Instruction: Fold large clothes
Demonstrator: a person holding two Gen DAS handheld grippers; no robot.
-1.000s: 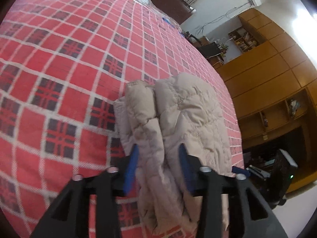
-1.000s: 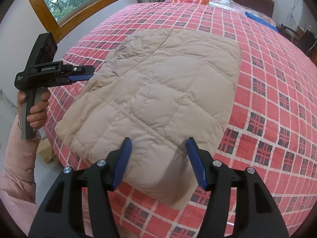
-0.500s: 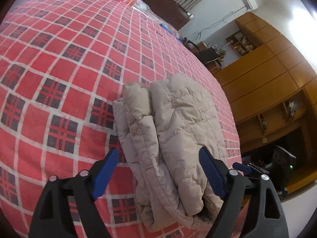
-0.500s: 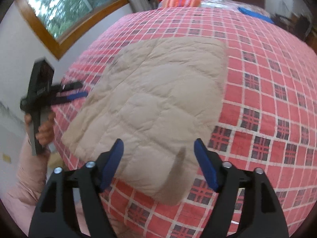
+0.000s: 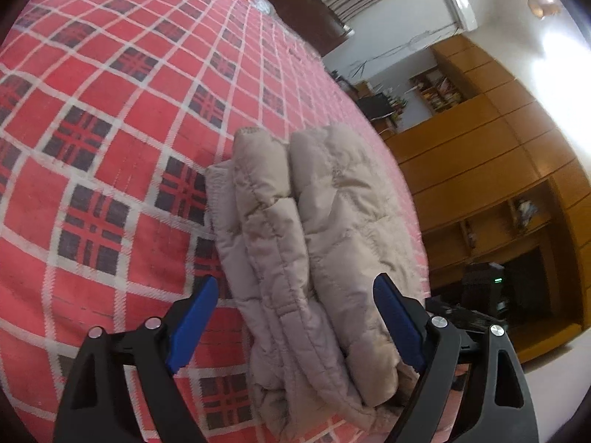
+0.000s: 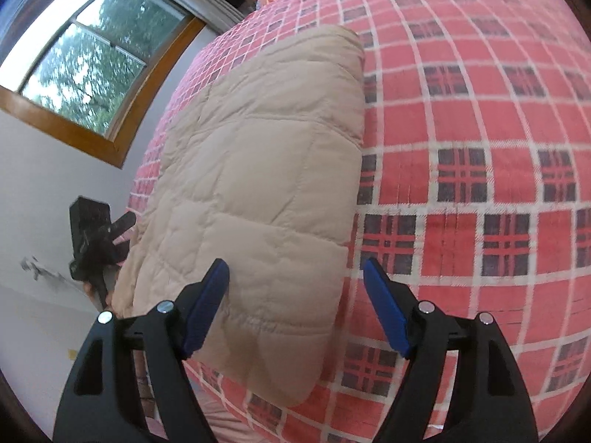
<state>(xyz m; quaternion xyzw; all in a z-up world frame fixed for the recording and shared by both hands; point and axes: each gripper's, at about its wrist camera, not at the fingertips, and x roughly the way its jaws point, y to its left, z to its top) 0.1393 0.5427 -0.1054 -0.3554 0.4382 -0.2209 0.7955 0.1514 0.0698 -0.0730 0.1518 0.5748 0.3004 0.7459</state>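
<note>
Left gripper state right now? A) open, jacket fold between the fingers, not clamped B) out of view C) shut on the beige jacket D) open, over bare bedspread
A: in the left wrist view the left gripper has its blue pads spread wide on either side of the folded beige jacket, with visible gaps to the fabric.

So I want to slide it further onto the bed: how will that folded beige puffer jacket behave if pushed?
The jacket looks puffy and quilted, so probably light and compressible. Its stacked folds look loose, so a push may bunch them rather than slide them.
</note>
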